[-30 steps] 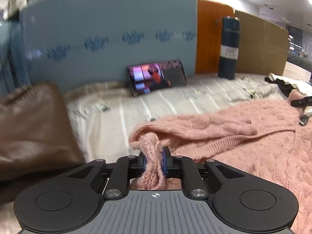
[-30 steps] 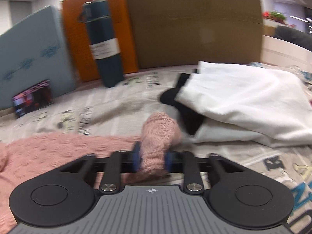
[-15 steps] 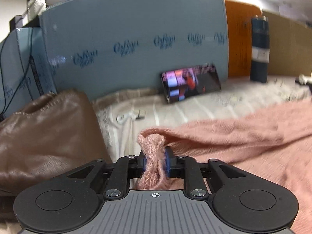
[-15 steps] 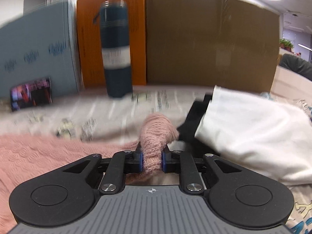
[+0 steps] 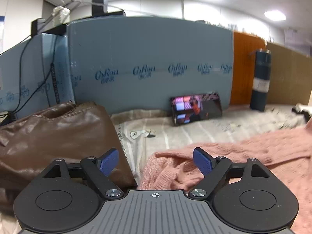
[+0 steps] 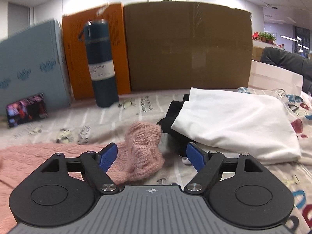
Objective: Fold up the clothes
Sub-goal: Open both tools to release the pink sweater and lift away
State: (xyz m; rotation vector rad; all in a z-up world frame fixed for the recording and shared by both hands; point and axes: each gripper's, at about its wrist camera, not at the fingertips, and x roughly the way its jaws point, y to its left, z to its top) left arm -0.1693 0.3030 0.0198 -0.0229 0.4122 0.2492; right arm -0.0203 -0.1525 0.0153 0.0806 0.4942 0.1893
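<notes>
A bed-like surface covered by a printed sheet (image 5: 175,134), walled at the back by upright boards. From the left: one brown leather bag (image 5: 58,136) lies slumped at the sheet's left edge, its mouth pinched shut, so its contents cannot be seen. Just beside it the left gripper (image 5: 156,160) hangs over a bunched corner of one pink knit sweater (image 5: 243,156); its jaws are opening, the knit lying loose between the blue pads, pressed by neither. The sweater spreads flat to the right across the near half of the sheet. Behind it stretches bare striped sheet, open up to one phone (image 5: 197,109) leaning on the blue board (image 5: 146,58) (its screen lit). Further right, one dark flask (image 6: 101,64) stands upright, capped. The right gripper (image 6: 152,157) is also opening, a pink cuff lying free between its pads. At far right, one folded white garment (image 6: 234,122) rests over one black garment (image 6: 171,117), just beside the cuff.
</notes>
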